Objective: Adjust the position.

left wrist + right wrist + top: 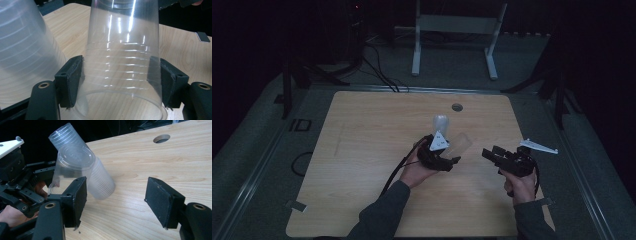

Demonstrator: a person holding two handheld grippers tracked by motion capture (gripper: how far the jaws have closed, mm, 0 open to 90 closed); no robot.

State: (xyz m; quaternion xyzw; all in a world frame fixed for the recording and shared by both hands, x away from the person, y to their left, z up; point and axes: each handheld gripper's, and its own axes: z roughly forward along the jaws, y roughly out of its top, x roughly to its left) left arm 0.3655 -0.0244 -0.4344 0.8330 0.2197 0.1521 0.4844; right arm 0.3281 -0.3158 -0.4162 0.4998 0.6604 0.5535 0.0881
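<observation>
Left tongs (120,82) over wooden table (185,55).

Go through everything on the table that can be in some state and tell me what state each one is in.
Clear plastic cup: clamped between the left hand-held gripper's pads, lifted and tilted.
Stack of clear cups: leaning, right beside the held cup; whether it rests on the table is unclear.
Left hand-held gripper: shut on the clear plastic cup.
Right hand-held gripper: open, nothing between its pads.
Table hole: uncovered.
</observation>
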